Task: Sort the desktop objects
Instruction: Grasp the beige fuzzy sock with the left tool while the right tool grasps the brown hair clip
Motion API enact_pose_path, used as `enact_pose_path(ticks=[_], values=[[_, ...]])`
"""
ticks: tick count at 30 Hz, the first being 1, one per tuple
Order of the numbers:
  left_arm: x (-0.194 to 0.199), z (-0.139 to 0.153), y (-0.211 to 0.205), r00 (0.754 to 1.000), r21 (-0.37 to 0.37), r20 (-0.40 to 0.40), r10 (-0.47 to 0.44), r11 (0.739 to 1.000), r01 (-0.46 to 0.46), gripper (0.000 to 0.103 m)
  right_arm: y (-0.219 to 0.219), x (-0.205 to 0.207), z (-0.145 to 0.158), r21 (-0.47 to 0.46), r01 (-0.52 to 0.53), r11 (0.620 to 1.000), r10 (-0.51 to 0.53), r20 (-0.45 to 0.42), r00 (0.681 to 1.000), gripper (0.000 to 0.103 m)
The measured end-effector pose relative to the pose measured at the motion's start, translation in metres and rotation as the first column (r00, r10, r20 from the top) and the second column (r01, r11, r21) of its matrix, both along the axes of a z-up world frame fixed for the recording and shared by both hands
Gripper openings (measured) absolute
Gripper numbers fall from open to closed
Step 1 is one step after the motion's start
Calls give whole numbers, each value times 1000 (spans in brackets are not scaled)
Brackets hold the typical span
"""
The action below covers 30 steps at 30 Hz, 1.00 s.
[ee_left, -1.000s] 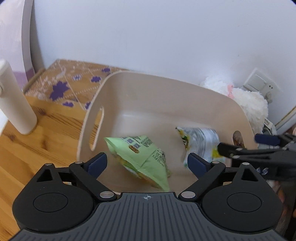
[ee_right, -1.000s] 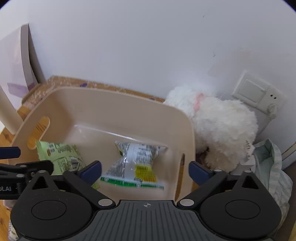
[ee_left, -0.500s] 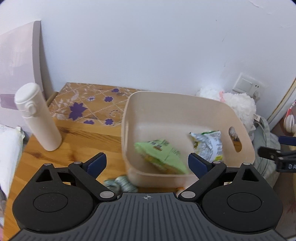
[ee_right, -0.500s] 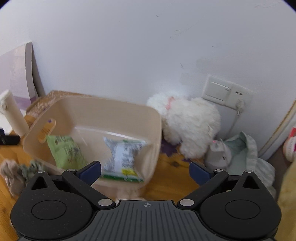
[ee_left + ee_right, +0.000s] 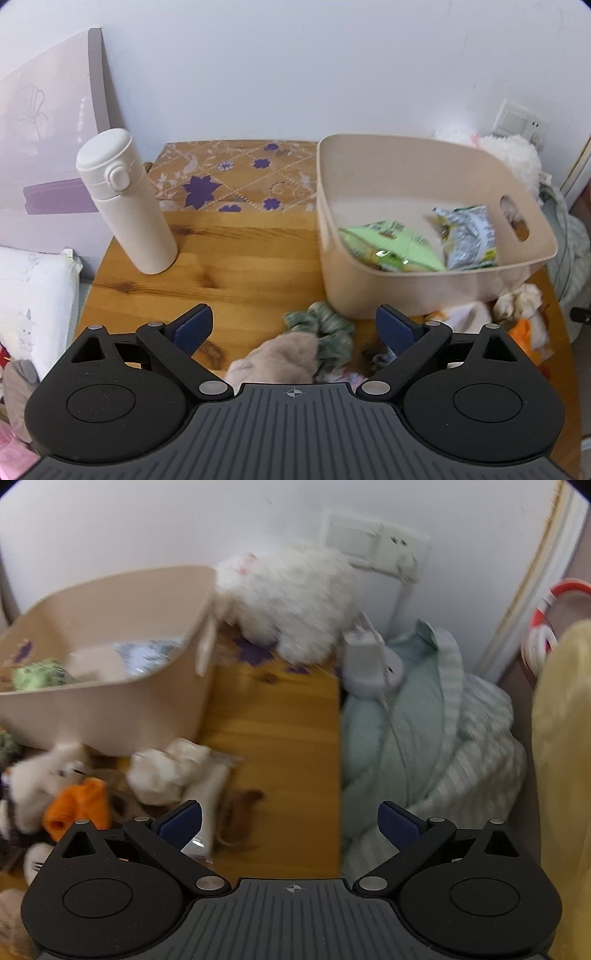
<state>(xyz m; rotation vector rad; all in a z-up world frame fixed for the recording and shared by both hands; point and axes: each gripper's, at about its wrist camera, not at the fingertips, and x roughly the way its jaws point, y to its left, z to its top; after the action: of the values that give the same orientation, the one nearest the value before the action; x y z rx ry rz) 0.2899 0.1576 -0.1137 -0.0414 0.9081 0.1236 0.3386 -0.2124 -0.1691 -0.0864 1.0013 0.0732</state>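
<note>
A beige bin [image 5: 436,291] stands on the wooden table [image 5: 236,254] and holds a green snack bag [image 5: 391,247] and a silver snack bag [image 5: 467,236]. The bin also shows in the right wrist view [image 5: 110,716]. My left gripper [image 5: 294,328] is open and empty above a beige fuzzy item [image 5: 280,360] and a green scrunchie [image 5: 325,328] in front of the bin. My right gripper [image 5: 290,821] is open and empty over the table's right part, beside a small cream plush [image 5: 166,771] and an orange item [image 5: 79,805].
A white bottle [image 5: 125,203] stands at the table's left. A white fluffy toy [image 5: 291,590] sits behind the bin by a wall socket [image 5: 373,539]. Green bedding [image 5: 424,731] lies past the table's right edge. A pillow [image 5: 33,295] lies to the left.
Both grippers have pulled back and up from over the bin. The two snack bags stay inside it. The right view has swung right toward the table edge and bedding.
</note>
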Motion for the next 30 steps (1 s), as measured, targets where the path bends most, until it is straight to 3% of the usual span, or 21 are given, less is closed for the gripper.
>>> enact_pose_path(ticks=[11, 23, 26, 30], values=[[1, -32, 21, 993, 63, -100, -66, 995, 72, 97, -3, 18, -27, -41, -5, 999, 4, -24, 1000, 103], [7, -75, 17, 962, 111, -227, -151, 978, 179, 97, 12, 38, -43, -59, -78, 995, 74, -78, 994, 89], [12, -83, 18, 957, 105, -244, -156, 977, 186, 97, 12, 36, -41, -36, -111, 993, 108, -83, 991, 79], [17, -88, 17, 956, 93, -248, -156, 979, 184, 97, 11, 33, -39, -20, -112, 994, 109, -87, 990, 79]])
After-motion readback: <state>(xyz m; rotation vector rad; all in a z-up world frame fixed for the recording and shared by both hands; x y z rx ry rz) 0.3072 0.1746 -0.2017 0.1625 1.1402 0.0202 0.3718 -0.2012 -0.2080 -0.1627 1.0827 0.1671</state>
